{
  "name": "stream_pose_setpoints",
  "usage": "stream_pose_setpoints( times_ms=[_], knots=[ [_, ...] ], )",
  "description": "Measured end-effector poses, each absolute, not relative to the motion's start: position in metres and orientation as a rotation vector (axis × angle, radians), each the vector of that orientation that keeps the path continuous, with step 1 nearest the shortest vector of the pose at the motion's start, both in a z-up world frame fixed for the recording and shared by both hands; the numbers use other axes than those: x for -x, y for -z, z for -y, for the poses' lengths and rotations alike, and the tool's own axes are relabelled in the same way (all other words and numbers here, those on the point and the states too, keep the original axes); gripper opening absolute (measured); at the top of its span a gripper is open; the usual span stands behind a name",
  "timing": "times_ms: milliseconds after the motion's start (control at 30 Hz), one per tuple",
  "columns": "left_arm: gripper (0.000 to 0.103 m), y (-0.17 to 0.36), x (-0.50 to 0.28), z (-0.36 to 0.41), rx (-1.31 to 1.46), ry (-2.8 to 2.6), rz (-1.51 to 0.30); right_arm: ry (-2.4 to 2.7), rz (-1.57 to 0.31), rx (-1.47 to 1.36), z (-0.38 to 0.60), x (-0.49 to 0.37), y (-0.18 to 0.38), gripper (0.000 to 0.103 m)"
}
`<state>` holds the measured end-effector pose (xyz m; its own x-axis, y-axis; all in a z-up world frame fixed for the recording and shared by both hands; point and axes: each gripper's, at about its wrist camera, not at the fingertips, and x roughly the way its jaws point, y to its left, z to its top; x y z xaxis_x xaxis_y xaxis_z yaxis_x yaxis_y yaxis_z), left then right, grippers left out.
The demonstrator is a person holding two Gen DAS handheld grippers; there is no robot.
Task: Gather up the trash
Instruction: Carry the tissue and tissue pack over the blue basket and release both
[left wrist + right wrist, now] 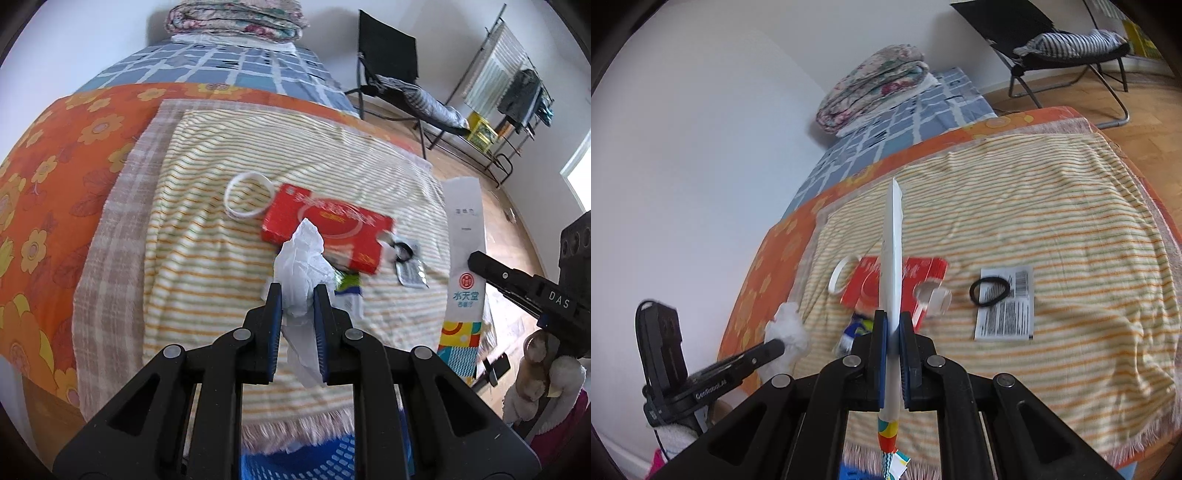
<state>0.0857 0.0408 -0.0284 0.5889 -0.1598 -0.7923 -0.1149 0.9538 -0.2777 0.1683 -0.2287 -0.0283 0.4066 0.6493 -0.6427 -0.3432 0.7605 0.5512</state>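
Left tool [297, 295] pinches a crumpled tissue [301, 258]; right tool [893, 325] clamps a flat paper bag [893, 240] above the bed [1052, 206]. Both loaded: next, find the bin.

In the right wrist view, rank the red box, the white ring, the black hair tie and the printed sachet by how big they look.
1. Red box, though partly hidden behind the held paper sleeve.
2. Printed sachet.
3. Black hair tie and white ring look about alike; I won't rank them.
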Motion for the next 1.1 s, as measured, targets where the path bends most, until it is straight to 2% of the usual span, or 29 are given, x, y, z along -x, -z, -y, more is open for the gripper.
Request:
stream_pose_setpoints(
  times_ms=[300,1100],
  knots=[
    [0.015,0.023,-0.049,-0.007,0.243,0.092,-0.932,-0.669,-0.912,-0.245,0.236,-0.114,0.018,0.004],
    [0.015,0.083,0.043,0.03,0.194,0.149,-1.054,-0.693,-1.0,-0.189,0.235,-0.018,0.068,0.004]
  ],
)
